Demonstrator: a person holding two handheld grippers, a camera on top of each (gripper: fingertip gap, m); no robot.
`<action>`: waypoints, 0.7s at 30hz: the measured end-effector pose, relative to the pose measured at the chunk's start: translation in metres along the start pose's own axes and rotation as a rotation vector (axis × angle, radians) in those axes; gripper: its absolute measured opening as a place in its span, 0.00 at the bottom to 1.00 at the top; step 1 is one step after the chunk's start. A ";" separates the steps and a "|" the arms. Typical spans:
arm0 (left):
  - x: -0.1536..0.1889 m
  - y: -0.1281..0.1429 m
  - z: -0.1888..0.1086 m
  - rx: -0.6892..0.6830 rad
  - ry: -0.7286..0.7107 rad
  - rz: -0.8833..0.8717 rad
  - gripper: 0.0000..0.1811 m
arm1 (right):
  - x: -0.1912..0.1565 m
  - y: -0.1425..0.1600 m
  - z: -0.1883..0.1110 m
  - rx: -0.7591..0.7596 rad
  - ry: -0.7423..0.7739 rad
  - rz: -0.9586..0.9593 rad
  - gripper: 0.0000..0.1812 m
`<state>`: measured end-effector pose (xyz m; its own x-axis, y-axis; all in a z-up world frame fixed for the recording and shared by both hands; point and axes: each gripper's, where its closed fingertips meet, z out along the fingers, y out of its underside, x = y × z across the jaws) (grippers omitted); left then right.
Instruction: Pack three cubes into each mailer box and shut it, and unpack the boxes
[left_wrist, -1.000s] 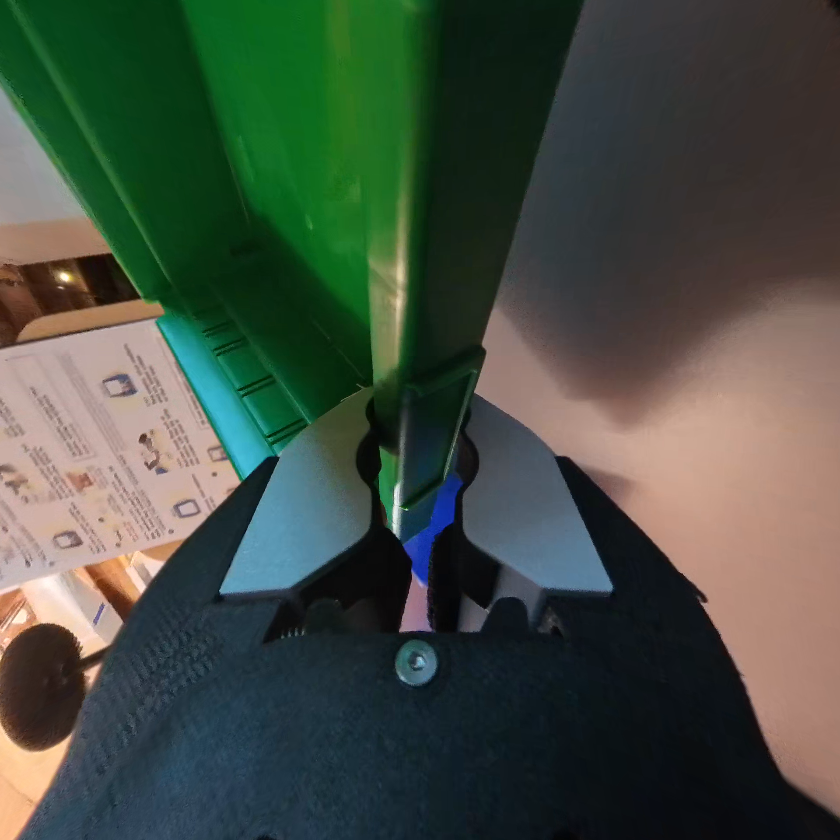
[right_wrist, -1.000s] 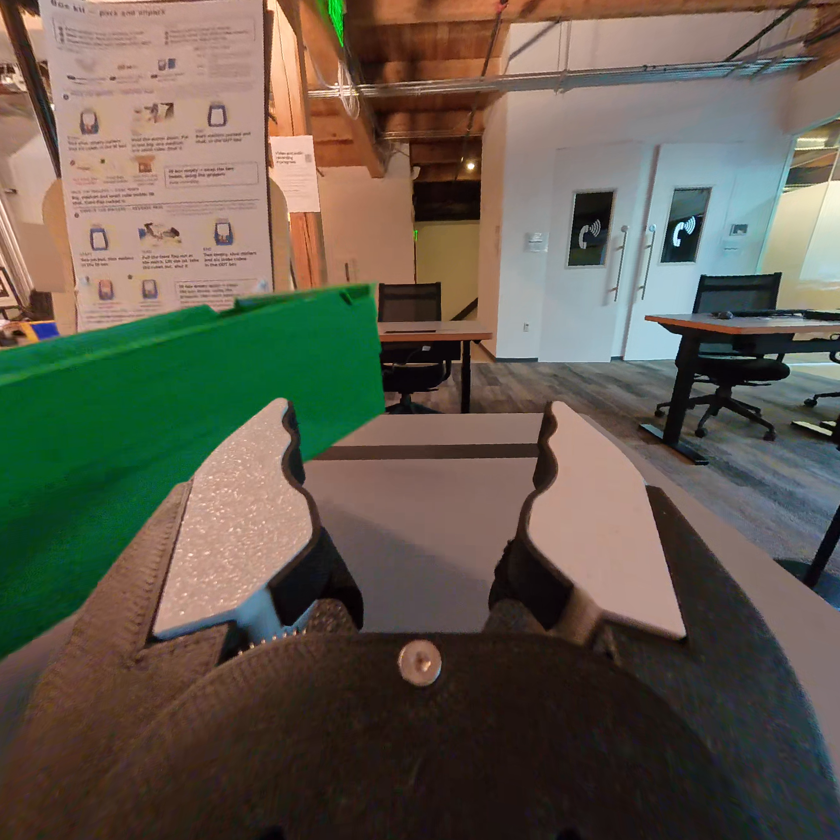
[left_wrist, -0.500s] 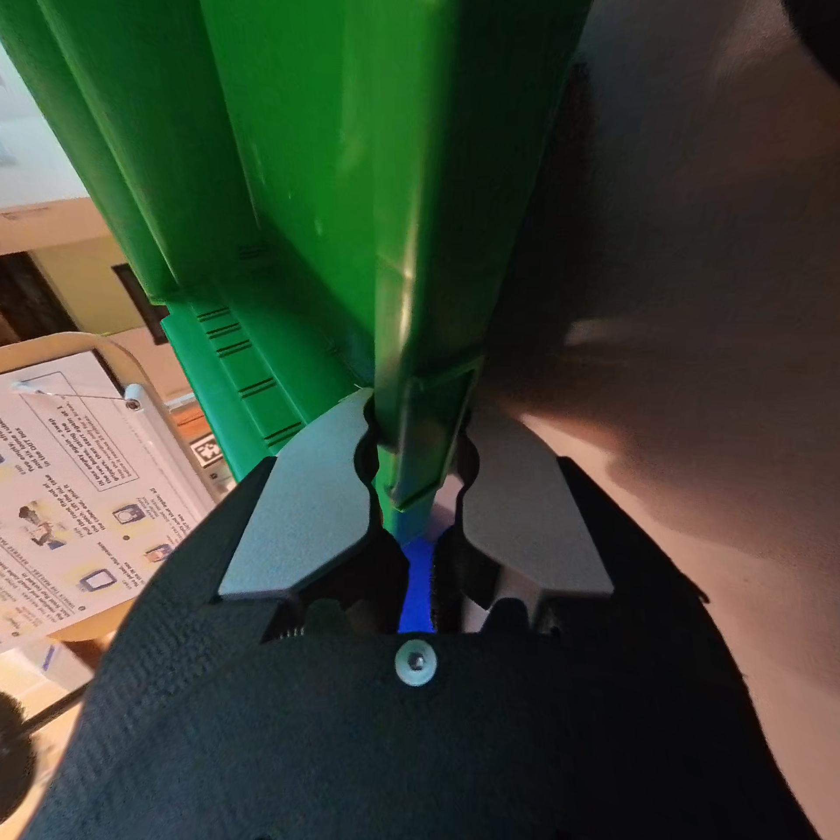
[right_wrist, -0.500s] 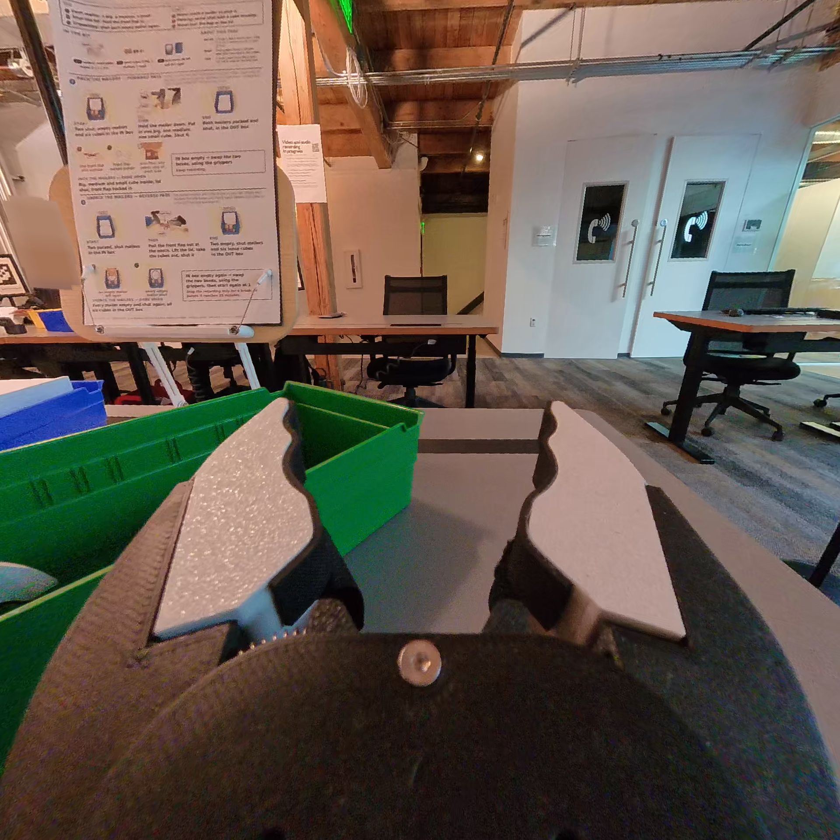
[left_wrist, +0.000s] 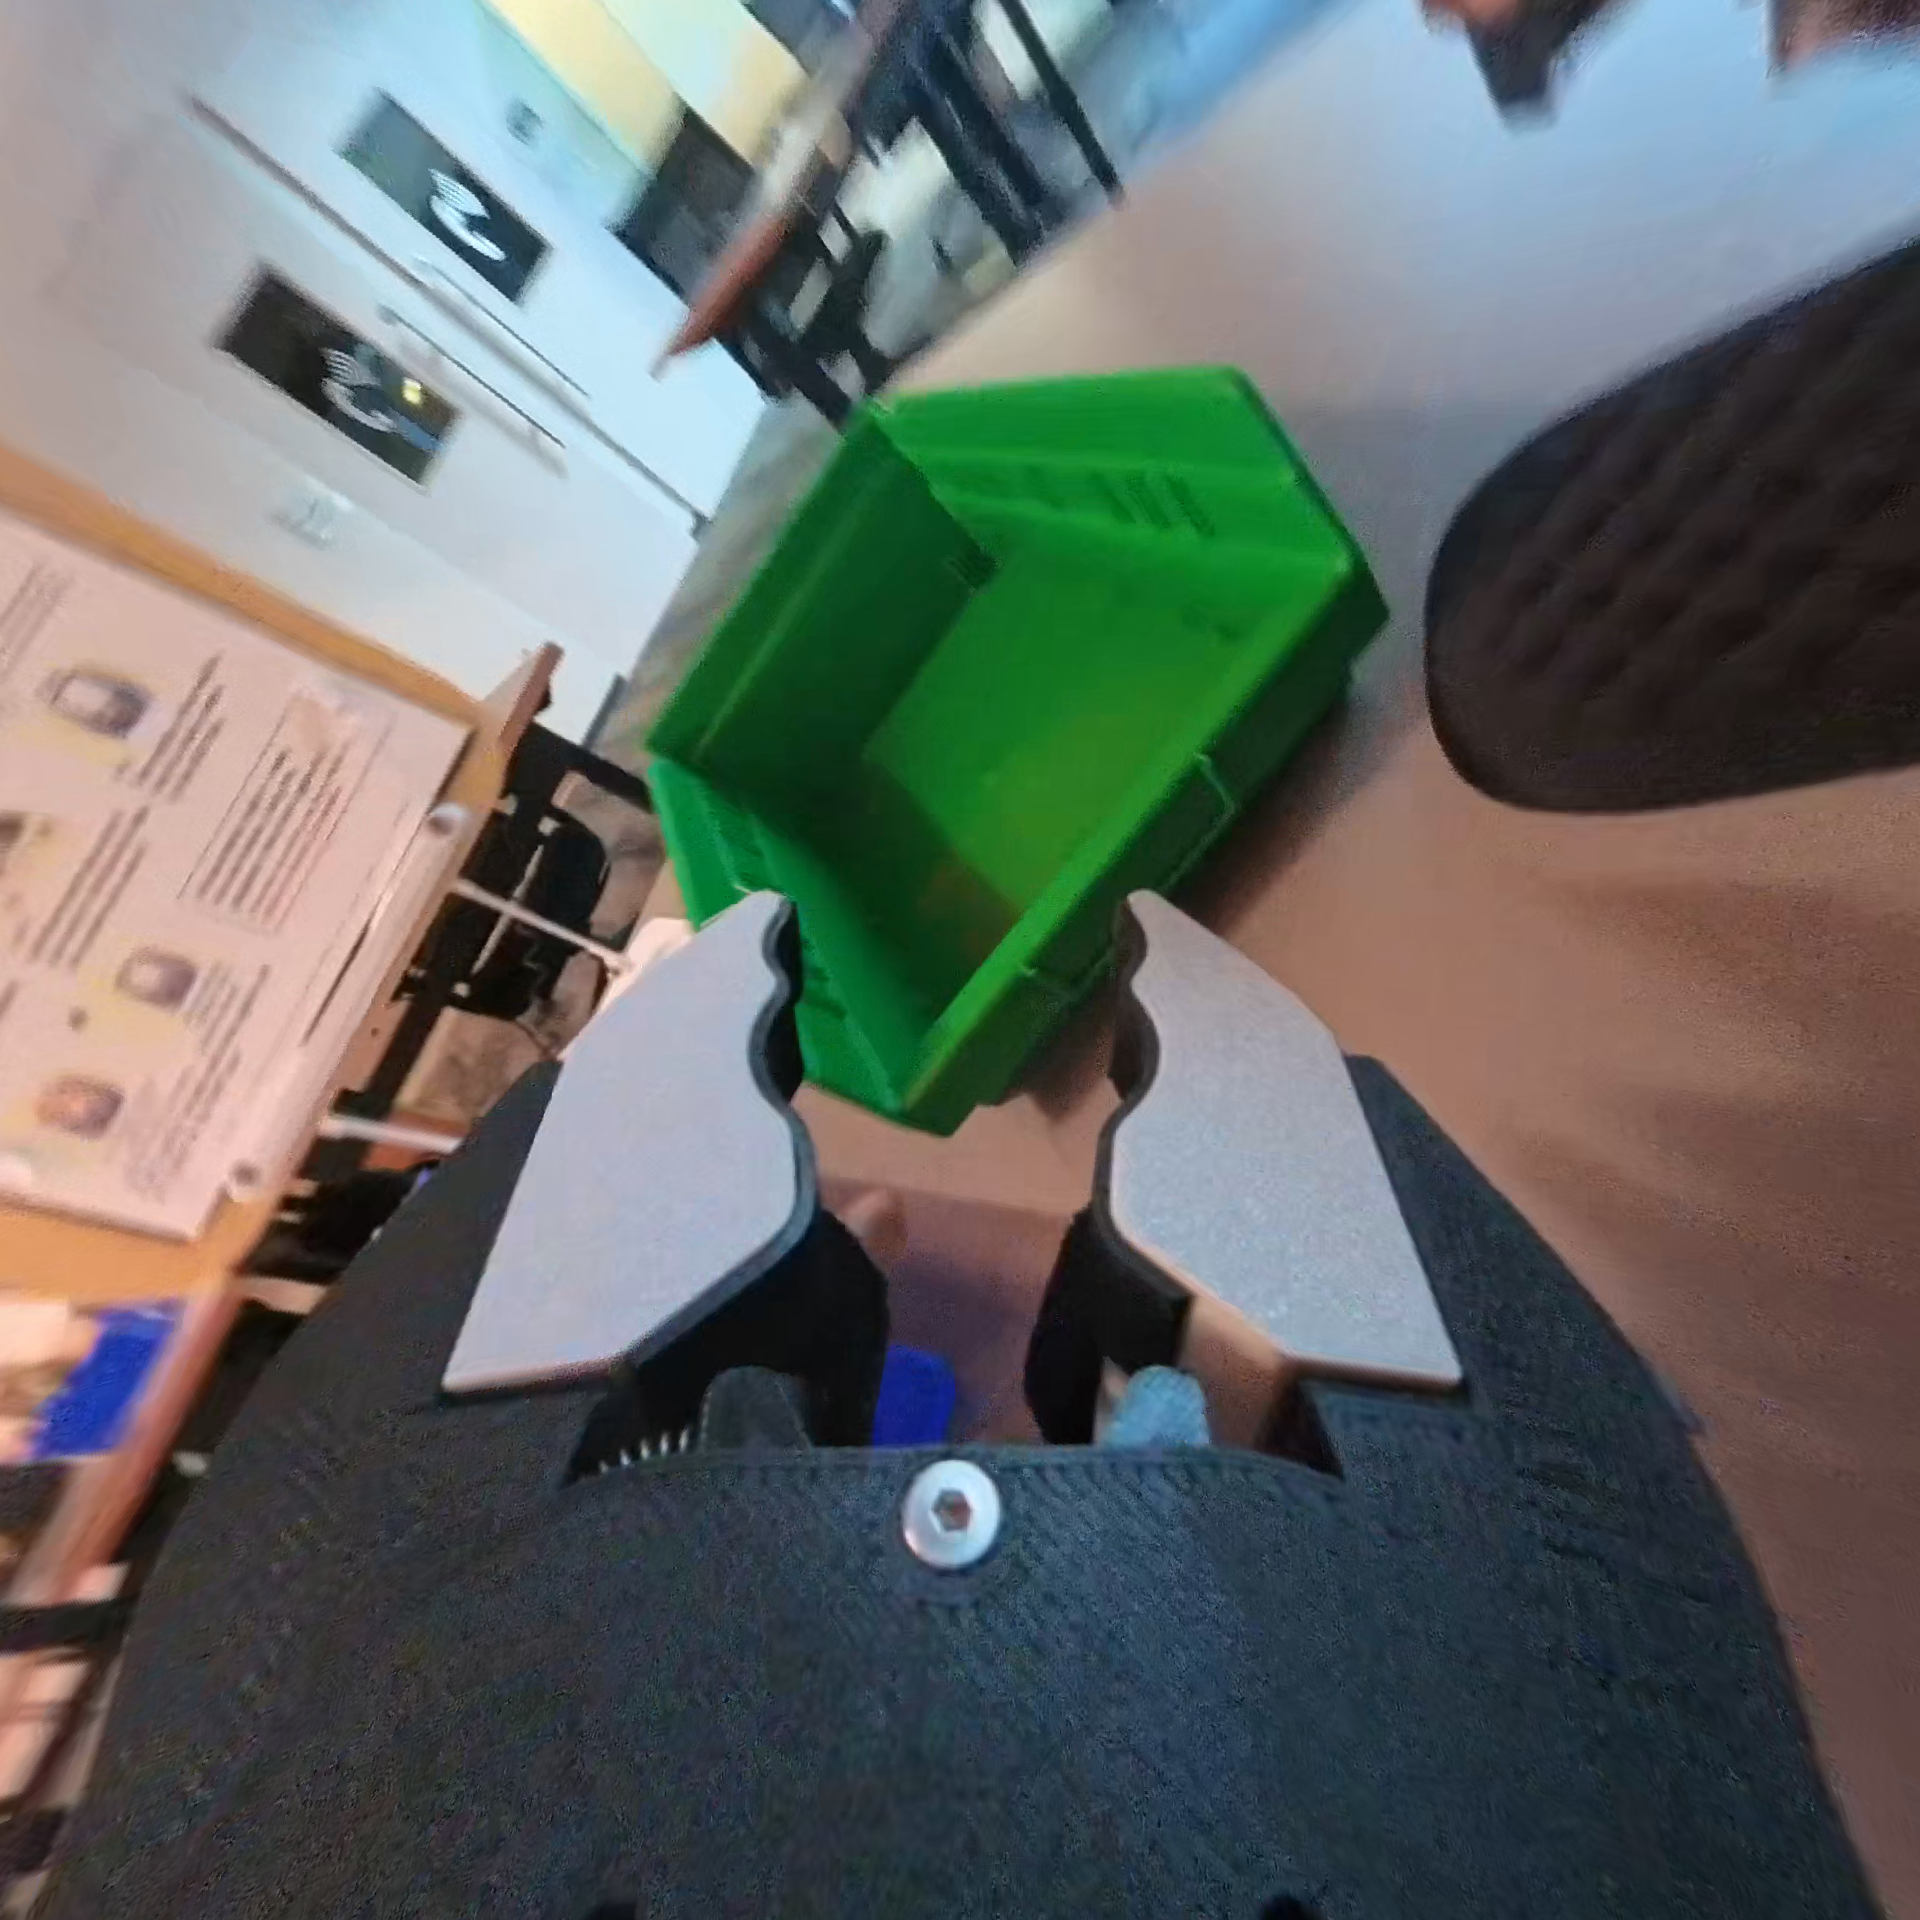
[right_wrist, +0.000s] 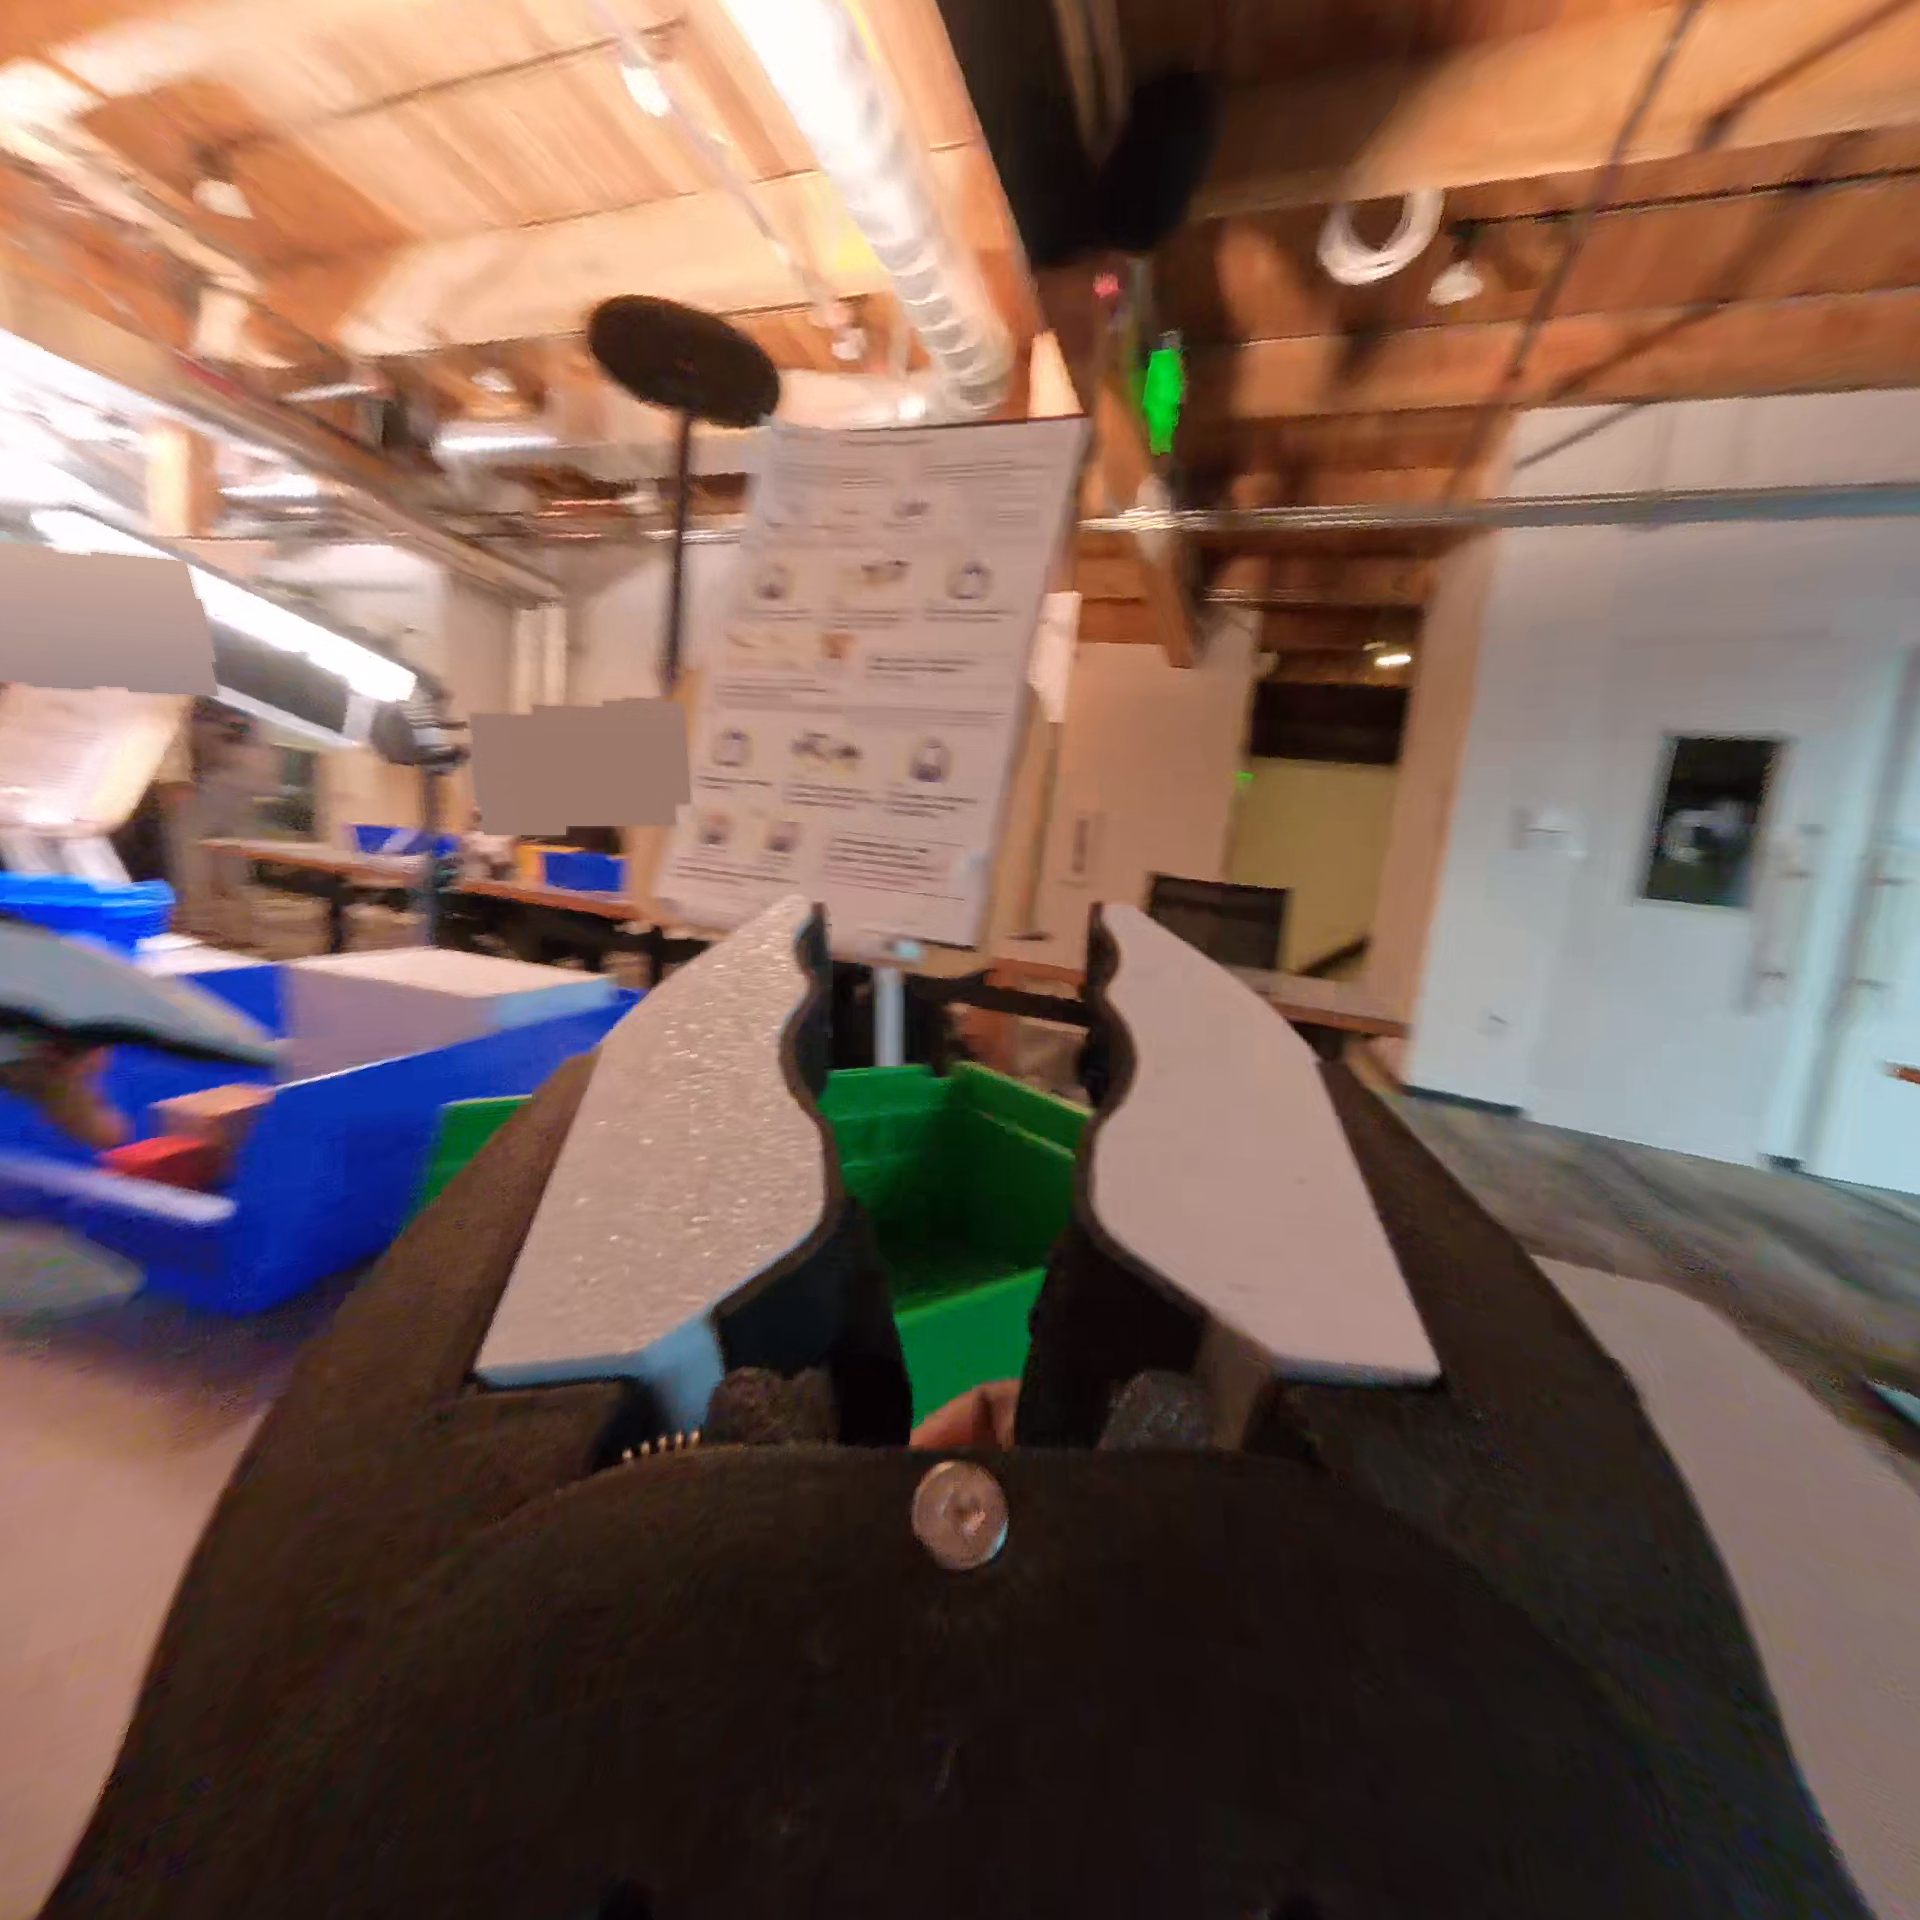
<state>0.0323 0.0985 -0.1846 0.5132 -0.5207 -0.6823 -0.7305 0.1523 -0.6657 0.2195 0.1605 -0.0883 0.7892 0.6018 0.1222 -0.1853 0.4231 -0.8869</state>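
An empty green bin (left_wrist: 1039, 707) stands upright on the grey table (left_wrist: 1610, 1091). My left gripper (left_wrist: 956, 914) is open and empty, just short of the bin's near corner. My right gripper (right_wrist: 956, 920) is open and empty, jaws fairly narrow, pointing at the green bin (right_wrist: 935, 1174) from a short way back. Its black body (left_wrist: 1714, 571) shows to the right of the bin in the left wrist view. A blue bin (right_wrist: 312, 1143) to the left holds a red cube (right_wrist: 156, 1153), a wooden cube (right_wrist: 213, 1107) and a pale flat box (right_wrist: 416, 997). Both views are motion-blurred.
A white instruction poster (right_wrist: 883, 675) stands on a board behind the bins. It also shows in the left wrist view (left_wrist: 156, 831). Desks and office chairs stand beyond the table. A grey finger of the left gripper (right_wrist: 104, 997) shows at the far left, above the blue bin.
My left gripper has let go of the green bin's wall and pulled back, open. The bin, tilted up before, now stands on the table. My right gripper has swung left and narrowed its jaws.
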 end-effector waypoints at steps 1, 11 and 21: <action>-0.014 0.007 -0.016 0.051 -0.043 -0.092 0.30 | -0.020 -0.001 0.002 -0.018 -0.071 0.016 0.23; -0.034 0.134 -0.085 -0.087 -0.163 -0.361 0.28 | -0.167 0.132 0.017 -0.763 -0.382 -0.321 0.30; -0.037 0.199 -0.070 -0.413 -0.179 -0.132 0.24 | -0.146 0.194 -0.002 -1.024 -0.329 -0.546 0.31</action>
<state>-0.1633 0.0888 -0.2708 0.6567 -0.3549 -0.6655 -0.7535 -0.2718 -0.5986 0.0698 0.1529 -0.2789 0.4038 0.7179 0.5671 0.7943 0.0325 -0.6067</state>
